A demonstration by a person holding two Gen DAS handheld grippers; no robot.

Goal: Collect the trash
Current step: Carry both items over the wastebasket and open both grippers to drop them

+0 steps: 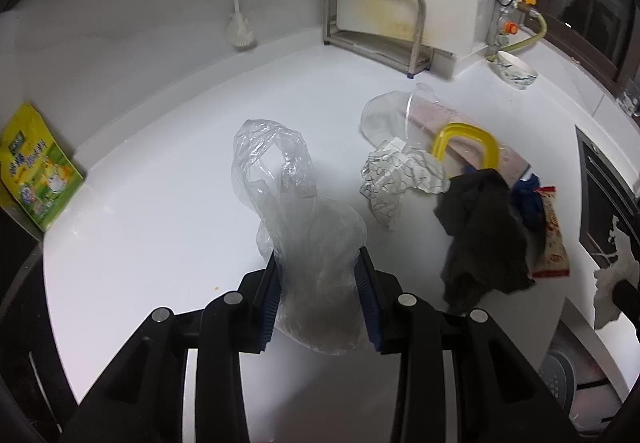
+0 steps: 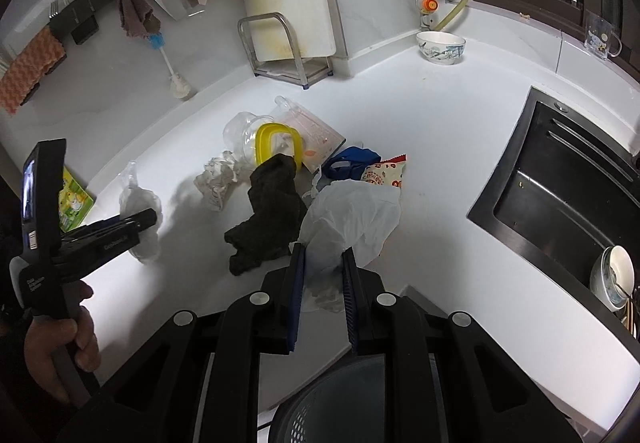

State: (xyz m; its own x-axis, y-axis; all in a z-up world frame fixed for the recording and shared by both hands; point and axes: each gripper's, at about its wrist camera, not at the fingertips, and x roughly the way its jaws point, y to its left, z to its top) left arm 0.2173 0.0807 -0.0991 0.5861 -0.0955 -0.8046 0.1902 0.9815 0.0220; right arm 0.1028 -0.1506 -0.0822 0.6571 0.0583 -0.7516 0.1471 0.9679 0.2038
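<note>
My left gripper (image 1: 318,257) is shut on a clear plastic bag (image 1: 296,203) that stands crumpled on the white counter (image 1: 160,171). It also shows in the right wrist view (image 2: 138,203), with the left gripper (image 2: 150,219) at it. My right gripper (image 2: 324,255) is shut on a white plastic bag (image 2: 352,215). Beside them lie a dark rag (image 2: 268,219), crumpled paper (image 1: 400,175), a red snack wrapper (image 1: 554,243), a blue wrapper (image 2: 352,159) and a clear tub with a yellow rim (image 2: 276,143).
A black sink (image 2: 560,195) is at the right with a bowl (image 2: 612,279) in it. A patterned bowl (image 2: 440,47), a metal rack (image 1: 376,27) and a brush (image 1: 238,15) stand at the back. A green packet (image 1: 36,171) leans at the left. A bin (image 2: 340,407) is below the counter edge.
</note>
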